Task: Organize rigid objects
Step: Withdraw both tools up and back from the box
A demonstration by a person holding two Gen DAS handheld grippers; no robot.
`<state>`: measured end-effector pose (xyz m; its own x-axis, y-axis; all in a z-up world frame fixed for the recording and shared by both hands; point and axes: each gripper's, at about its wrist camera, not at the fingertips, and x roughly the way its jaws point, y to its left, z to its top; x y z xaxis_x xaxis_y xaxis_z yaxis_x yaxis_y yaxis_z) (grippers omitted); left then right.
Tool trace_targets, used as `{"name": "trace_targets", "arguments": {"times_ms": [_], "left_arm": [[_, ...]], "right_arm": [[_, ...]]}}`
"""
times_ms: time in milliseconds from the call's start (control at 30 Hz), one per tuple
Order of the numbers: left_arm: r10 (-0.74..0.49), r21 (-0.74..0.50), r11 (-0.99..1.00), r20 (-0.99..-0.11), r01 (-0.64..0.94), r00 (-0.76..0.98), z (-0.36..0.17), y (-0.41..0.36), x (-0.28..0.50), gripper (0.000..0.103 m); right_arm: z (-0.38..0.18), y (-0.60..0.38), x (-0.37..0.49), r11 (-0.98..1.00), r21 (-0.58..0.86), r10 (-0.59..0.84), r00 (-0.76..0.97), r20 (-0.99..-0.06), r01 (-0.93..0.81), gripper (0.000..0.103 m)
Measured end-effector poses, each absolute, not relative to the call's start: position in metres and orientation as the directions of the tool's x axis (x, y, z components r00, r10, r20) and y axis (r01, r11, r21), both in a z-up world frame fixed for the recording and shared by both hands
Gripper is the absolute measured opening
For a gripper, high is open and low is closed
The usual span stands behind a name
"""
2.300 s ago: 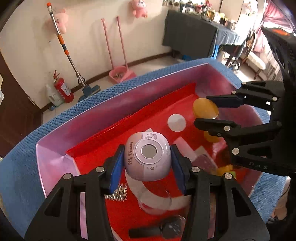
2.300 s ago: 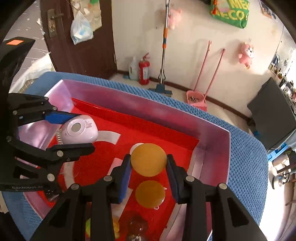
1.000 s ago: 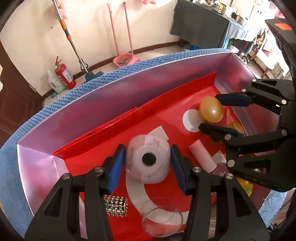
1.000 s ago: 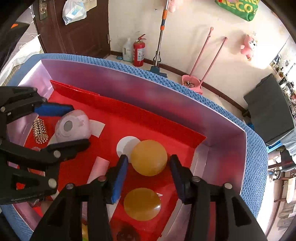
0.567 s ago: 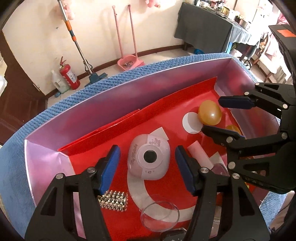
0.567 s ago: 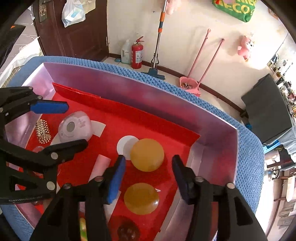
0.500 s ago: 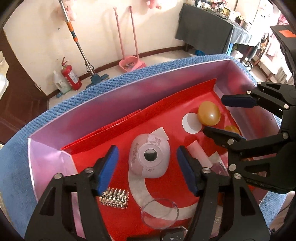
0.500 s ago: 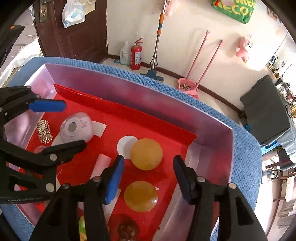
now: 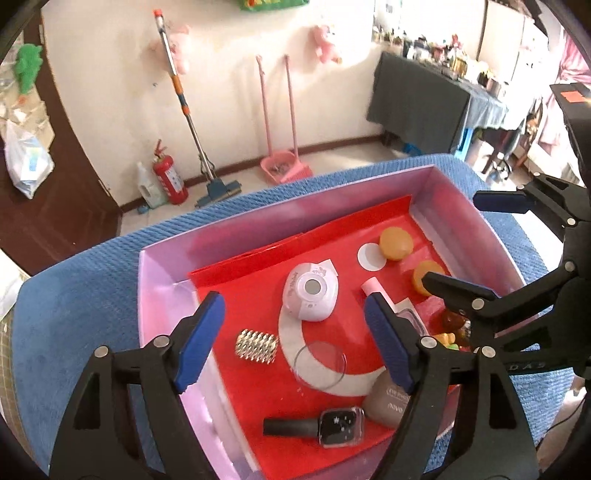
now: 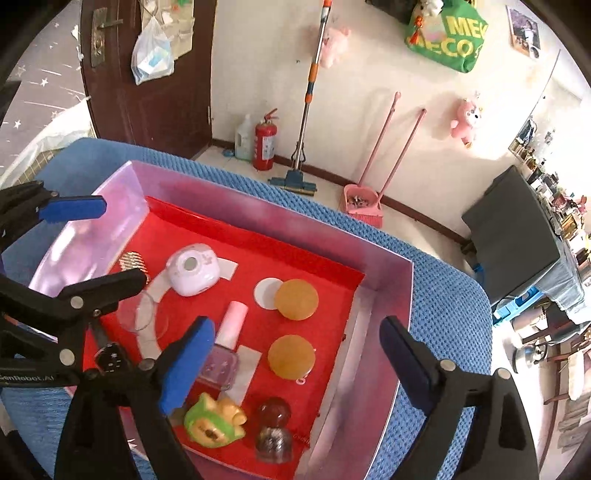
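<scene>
Both sets of fingers are wide open now, pulled back above the pink tray (image 9: 166, 280): left (image 9: 293, 334) dropped the white-pink speaker (image 9: 311, 291), right (image 10: 297, 360) released the amber disc (image 10: 296, 298). Two placed, next please.

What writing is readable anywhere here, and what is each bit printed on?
"MEC" over "ECO", cut off by folds: green bag on the wall.
"GenRobot.AI": body of the left tongs.
"DAS", partial: body of the right tongs.
"novo", partial: brown-grey pebble-shaped case in the tray.
Pink round gadget: side script too small to read.
Fire extinguisher: label blurred.
</scene>
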<state>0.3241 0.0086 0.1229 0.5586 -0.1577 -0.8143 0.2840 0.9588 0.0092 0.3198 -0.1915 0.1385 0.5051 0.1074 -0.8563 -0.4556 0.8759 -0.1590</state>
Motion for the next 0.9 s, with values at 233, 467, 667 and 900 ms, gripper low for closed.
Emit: {"name": "trace_targets", "arguments": {"times_ms": [233, 467, 667, 900], "left_arm": [[-0.132, 0.02, 0.975, -0.746, 0.22, 0.653, 0.139, 0.022, 0.292, 0.078], [-0.119, 0.023, 0.984, -0.649, 0.176, 0.752, 0.151, 0.027, 0.256, 0.093], [-0.104, 0.037, 0.988, -0.546, 0.148, 0.831, 0.152, 0.025, 0.224, 0.093], [-0.082, 0.016, 0.995, -0.485, 0.103, 0.871, 0.138, 0.025, 0.204, 0.097]], "right_arm": [[0.15, -0.194, 0.29, 0.877, -0.188, 0.107, 0.56, -0.822, -0.443, 0.103], [0.156, -0.207, 0.266, 0.897, -0.155, 0.139, 0.598, -0.789, -0.413, 0.103], [0.154, -0.222, 0.244, 0.923, -0.12, 0.16, 0.646, -0.746, -0.367, 0.103], [0.141, -0.238, 0.229, 0.948, -0.077, 0.178, 0.714, -0.677, -0.31, 0.103]]}}
